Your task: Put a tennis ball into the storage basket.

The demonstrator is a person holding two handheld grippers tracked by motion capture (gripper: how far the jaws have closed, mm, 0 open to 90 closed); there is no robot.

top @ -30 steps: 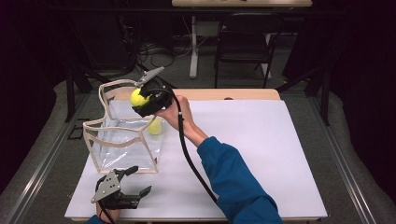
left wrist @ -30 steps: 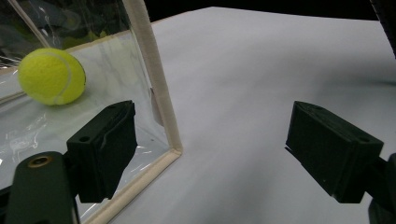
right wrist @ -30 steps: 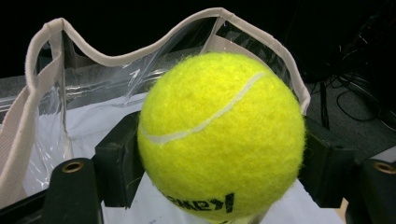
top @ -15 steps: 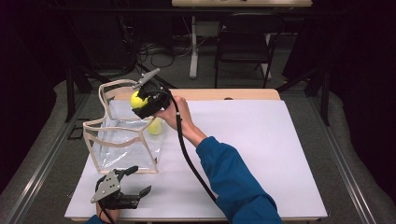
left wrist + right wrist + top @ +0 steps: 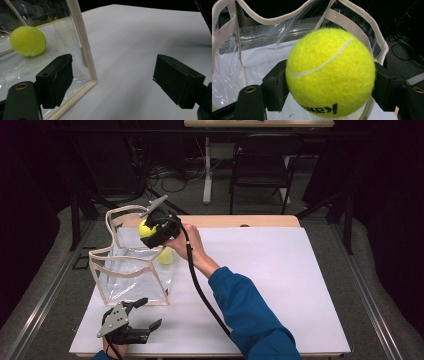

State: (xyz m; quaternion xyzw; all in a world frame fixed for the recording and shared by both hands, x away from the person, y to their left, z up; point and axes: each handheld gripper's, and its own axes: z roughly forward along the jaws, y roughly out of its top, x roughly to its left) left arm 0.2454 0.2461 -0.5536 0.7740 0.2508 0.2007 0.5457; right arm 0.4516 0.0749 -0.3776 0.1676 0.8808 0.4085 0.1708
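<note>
Tennis ball clamped in right claw above bag; left claw wide, empty.

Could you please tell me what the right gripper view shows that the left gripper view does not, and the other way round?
Right gripper view: a held tennis ball clamped between the right gripper jaws, black print on its underside, above the bag's open top. Left gripper view: the left gripper with jaws apart and nothing between them, low over the white table cover, and a second tennis ball seen through the bag's clear wall near the bottom. Both: the clear bag with its beige trim.
</note>
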